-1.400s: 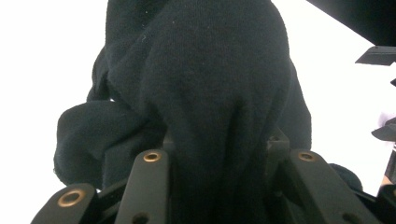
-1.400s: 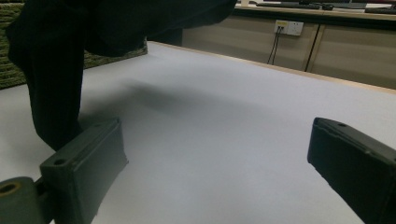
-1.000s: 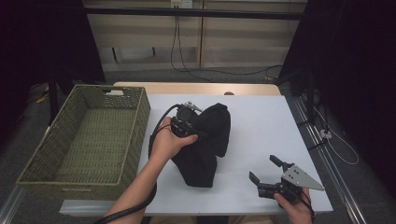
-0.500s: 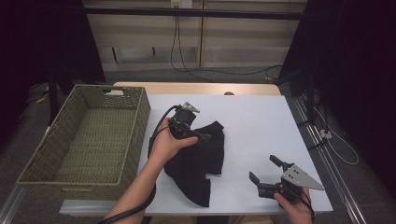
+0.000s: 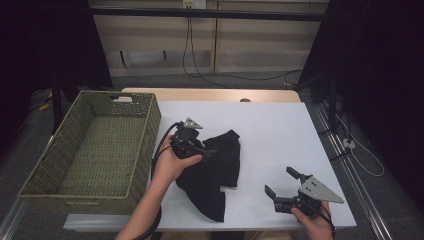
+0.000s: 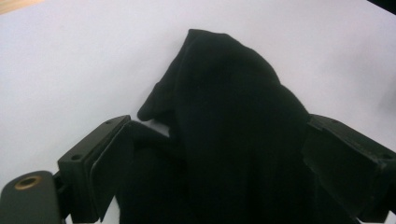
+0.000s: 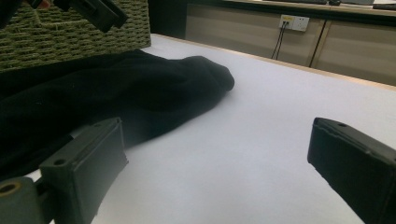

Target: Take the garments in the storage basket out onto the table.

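Note:
A black garment (image 5: 215, 170) lies crumpled and spread on the white table (image 5: 280, 130), left of centre. My left gripper (image 5: 206, 151) hovers over its upper left part. Its jaws have just been opening. In the left gripper view the wide-apart jaws (image 6: 210, 158) straddle a ridge of the garment (image 6: 224, 93) without pressing it. My right gripper (image 5: 281, 182) rests open near the table's front right, a short way from the cloth. The right gripper view (image 7: 215, 163) has bare table between its jaws, with the garment (image 7: 140, 93) beyond them on the left.
A green woven basket (image 5: 150, 130) stands at the table's left edge, close beside the garment, and shows in the right gripper view (image 7: 70, 32) too. A cable trails from the left gripper toward the person. Dark curtains and a cabinet wall lie behind the table.
The garment, bunched up high in the left gripper a second ago, has dropped and spread flat on the table. The left gripper opened and sank a little. The right gripper stayed put.

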Available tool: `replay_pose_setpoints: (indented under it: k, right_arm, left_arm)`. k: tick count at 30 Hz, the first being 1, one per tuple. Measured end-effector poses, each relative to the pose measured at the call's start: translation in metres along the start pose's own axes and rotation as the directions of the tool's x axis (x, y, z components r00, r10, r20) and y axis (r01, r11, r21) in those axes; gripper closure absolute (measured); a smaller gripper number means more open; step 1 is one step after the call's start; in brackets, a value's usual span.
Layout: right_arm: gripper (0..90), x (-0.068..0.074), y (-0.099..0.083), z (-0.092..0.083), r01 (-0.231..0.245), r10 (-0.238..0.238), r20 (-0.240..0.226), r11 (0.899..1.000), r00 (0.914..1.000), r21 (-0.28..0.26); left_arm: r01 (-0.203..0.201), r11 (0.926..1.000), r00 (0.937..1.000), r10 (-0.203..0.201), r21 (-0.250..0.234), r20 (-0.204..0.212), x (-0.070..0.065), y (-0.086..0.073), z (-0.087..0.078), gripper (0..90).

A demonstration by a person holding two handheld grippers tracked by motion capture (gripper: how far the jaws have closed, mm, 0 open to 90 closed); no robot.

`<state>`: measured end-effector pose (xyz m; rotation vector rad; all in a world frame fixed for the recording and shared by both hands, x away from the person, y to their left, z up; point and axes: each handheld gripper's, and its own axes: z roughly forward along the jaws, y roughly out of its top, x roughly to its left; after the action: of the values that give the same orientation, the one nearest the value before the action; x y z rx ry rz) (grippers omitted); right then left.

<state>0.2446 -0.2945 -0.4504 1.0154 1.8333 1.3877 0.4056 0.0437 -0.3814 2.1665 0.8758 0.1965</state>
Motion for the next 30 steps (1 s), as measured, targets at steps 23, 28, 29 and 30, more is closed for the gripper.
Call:
replay_pose_setpoints:
  k: [23,28,29,30]
  right_arm:
    - [0.5,0.007,0.012,0.032,-0.036,0.038,-0.015,0.992,0.9992,0.120]
    - [2.5,0.012,0.014,0.048,-0.042,0.049,-0.030,0.980,0.9984,0.194]
    - [5.8,0.014,0.015,0.056,-0.055,0.067,-0.051,0.976,0.9965,0.213]
    - [5.8,0.014,0.015,0.056,-0.055,0.067,-0.051,0.976,0.9965,0.213]
  left_arm:
    - [-0.022,0.9997,0.9997,0.022,-0.008,-0.011,0.002,-0.019,0.001,7.7]
    - [-0.029,0.9994,0.9996,0.029,-0.017,-0.008,0.002,-0.018,-0.001,7.2]
    - [-0.032,0.9993,0.9995,0.032,-0.018,-0.006,0.001,-0.017,-0.002,7.1]
    - [-0.032,0.9993,0.9995,0.032,-0.018,-0.006,0.001,-0.017,-0.002,7.0]
